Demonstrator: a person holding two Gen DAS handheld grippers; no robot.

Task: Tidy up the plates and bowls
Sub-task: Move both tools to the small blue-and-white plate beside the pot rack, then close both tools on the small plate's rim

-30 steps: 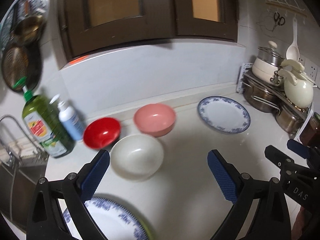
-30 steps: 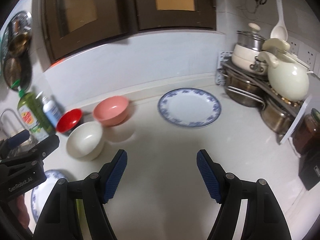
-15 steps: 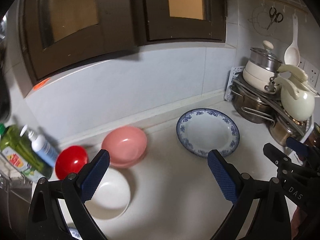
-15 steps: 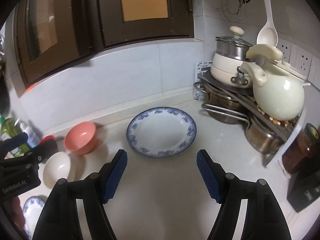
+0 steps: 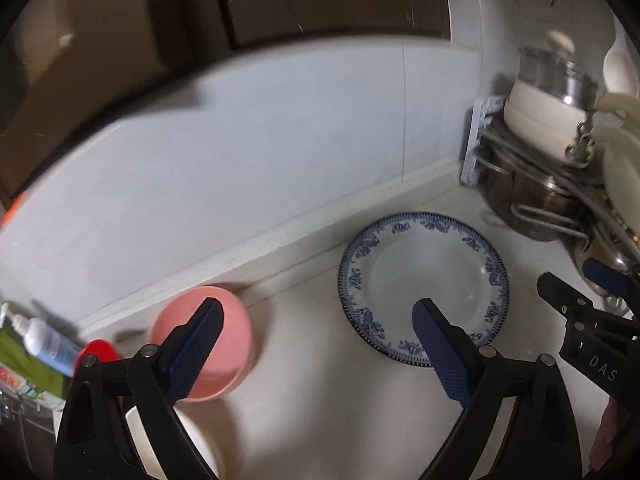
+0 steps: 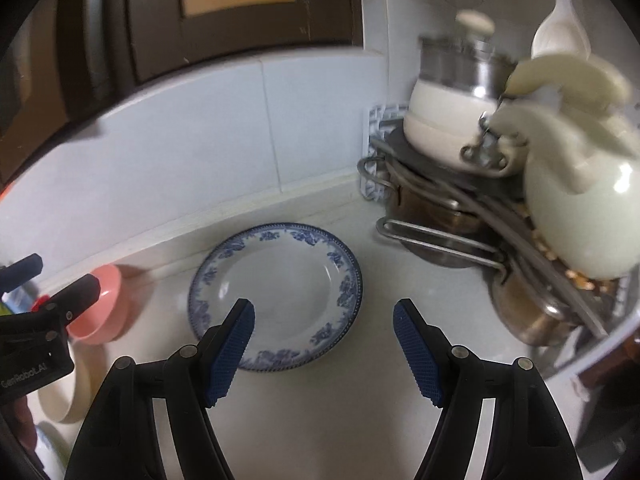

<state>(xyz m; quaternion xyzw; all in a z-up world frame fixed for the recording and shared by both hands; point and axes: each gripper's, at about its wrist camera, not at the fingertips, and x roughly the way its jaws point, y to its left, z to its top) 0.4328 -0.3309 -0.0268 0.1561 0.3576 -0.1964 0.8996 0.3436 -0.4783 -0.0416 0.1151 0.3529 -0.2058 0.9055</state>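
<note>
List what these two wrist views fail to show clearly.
- White bowl: left wrist view, mostly hidden behind the left tool; in the right wrist view the left edge crops it.
- Red bowl: left wrist view, only a sliver shows behind the tool arm.
- Bottles: left wrist view, blurred and cut by the edge; labels unreadable.
- Pots on the rack: right wrist view, motion-blurred; contents unseen.
- Plate: near rim covered by the right tool.

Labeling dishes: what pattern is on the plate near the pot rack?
White plate with a blue floral rim band; clearest in the right wrist view.
</note>
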